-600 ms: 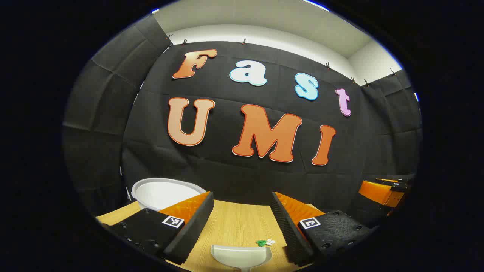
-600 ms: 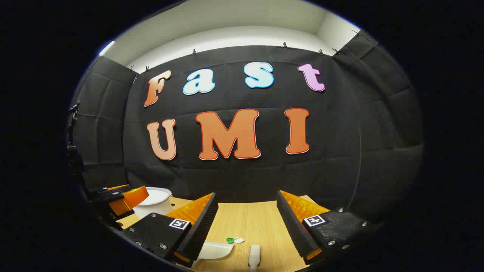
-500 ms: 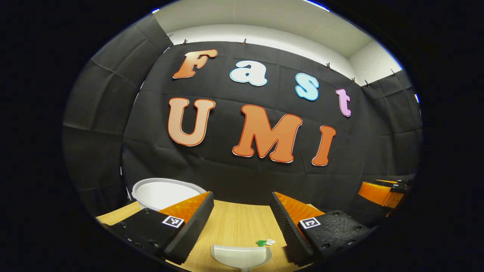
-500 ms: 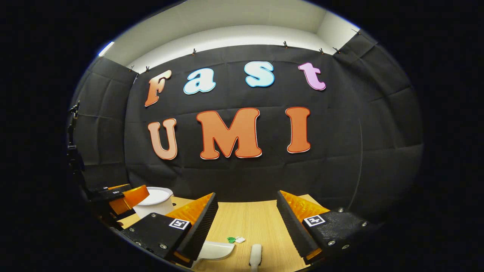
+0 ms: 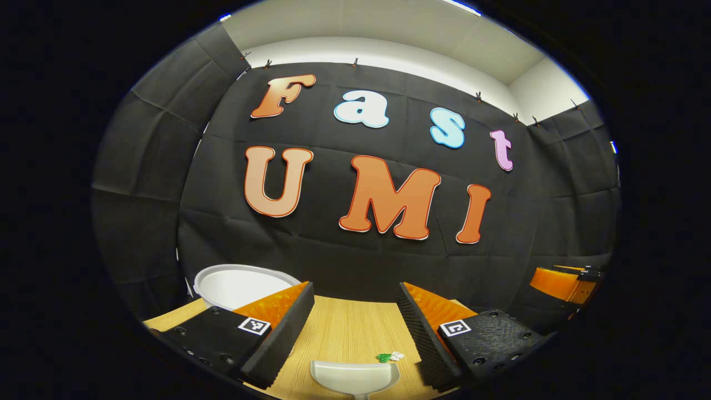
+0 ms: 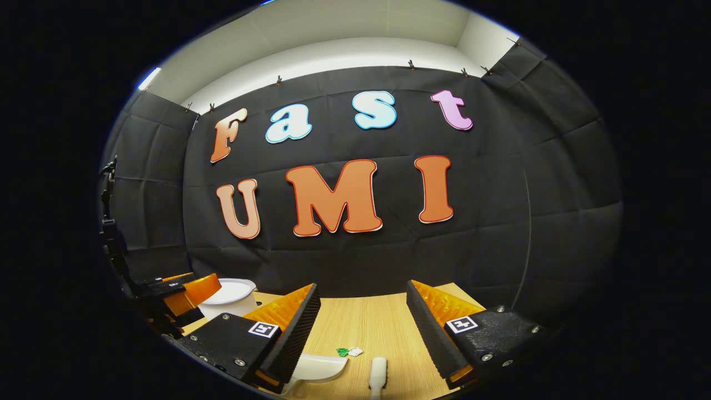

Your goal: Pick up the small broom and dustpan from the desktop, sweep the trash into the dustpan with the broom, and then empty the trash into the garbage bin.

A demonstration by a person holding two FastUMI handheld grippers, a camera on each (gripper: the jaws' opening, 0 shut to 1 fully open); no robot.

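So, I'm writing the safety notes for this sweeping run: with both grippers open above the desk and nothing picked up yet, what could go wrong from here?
1. The trash lies very close to the dustpan mouth and the broom; grabbing either tool could knock it away.
2. The garbage bin sits close beside the left gripper, so swinging the dustpan over might bump it.
3. The right gripper hovers just above the broom, whose near end is cut off; a misjudged grasp seems possible.

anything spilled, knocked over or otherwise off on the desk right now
Nothing stands out. The small green and white trash lies on the desktop just beyond the dustpan; broom lies flat, garbage bin upright. Both grippers' jaws are open.
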